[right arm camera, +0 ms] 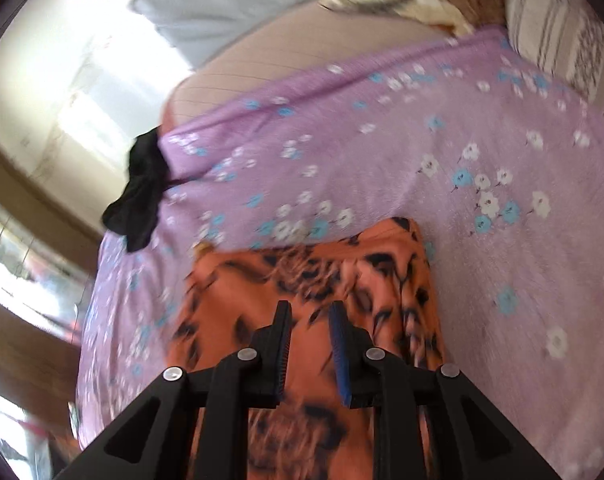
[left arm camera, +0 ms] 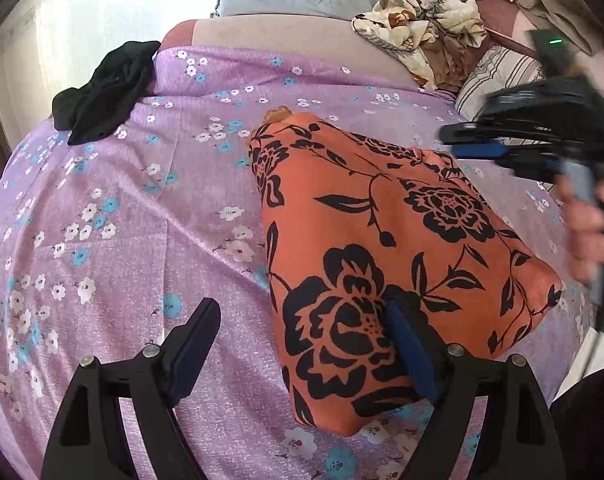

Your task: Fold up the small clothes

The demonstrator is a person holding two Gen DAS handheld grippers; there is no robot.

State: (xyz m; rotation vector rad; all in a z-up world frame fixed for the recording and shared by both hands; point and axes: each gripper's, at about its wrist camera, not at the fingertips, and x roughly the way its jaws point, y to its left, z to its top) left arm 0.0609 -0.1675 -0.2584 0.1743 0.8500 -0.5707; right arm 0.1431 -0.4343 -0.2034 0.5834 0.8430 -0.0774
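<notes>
**Inspector:** Left gripper (left arm camera: 297,344) first. Its jaws stand wide apart. The right-hand finger lies over the near end of the orange floral garment (left arm camera: 386,256), the left-hand one over bare sheet; nothing is clamped.

**Assistant:** And the right gripper (right arm camera: 310,340)?

**Inspector:** Jaws narrowly apart, empty between the pads, poised above the garment's near part. The right wrist view is smeared, so whether the tips brush the cloth I cannot say with confidence. A hand (left arm camera: 594,236) carries it at the right.

**Assistant:** Location of the item?

**Inspector:** Lying mostly flat as a long band on the lilac flowered bedsheet (left arm camera: 113,240), running from the near edge toward the middle of the bed. A black garment (left arm camera: 101,100) sits far left at the bed's edge; a crumpled heap of clothes (left arm camera: 422,40) far right, well apart.

**Assistant:** Handling?

**Inspector:** In my judgement: thin, light, limp cloth, likely smooth and inclined to slide on the sheet. It will sag when lifted. Best pinched at corners or along a hem, one per gripper, keeping the edge taut while folding.
</notes>
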